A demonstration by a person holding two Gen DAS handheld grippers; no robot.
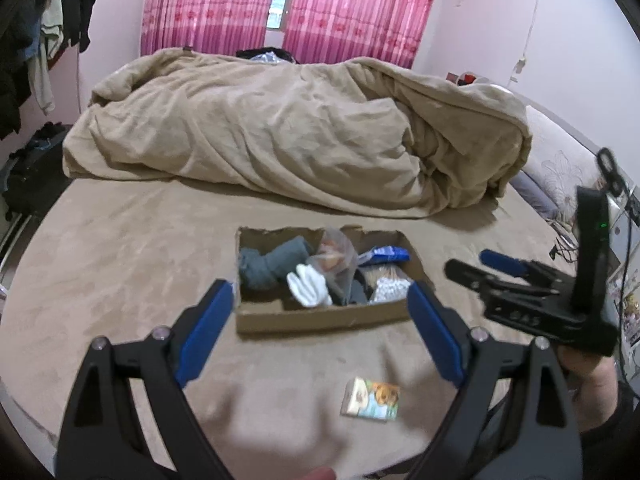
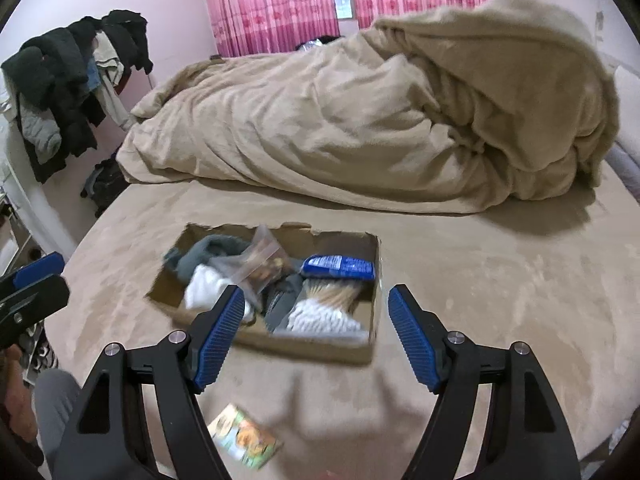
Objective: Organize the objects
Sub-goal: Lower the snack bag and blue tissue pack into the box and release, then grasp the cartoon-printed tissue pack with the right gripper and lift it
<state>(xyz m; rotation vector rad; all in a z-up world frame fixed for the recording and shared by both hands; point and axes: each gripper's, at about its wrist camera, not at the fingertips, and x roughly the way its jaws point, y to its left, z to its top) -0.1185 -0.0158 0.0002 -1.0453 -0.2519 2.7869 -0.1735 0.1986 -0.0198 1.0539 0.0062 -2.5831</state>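
Observation:
A shallow cardboard box (image 1: 320,318) (image 2: 320,350) sits on the bed. It holds grey socks (image 1: 266,264), a white glove (image 1: 310,290), a clear plastic bag (image 1: 338,256), a blue packet (image 1: 384,255) (image 2: 340,268) and cotton swabs (image 2: 332,296). A small picture-printed pack (image 1: 372,400) (image 2: 246,440) lies on the bed in front of the box. My left gripper (image 1: 320,308) is open and empty, above the box's near side. My right gripper (image 2: 316,312) is open and empty over the box; it also shows in the left wrist view (image 1: 476,266).
A bunched tan duvet (image 1: 304,132) (image 2: 380,120) covers the far half of the bed. Clothes hang on a rack at the left (image 2: 72,80). Pink curtains (image 1: 288,4) hang behind. Cables and clutter lie at the right bed edge (image 1: 624,240).

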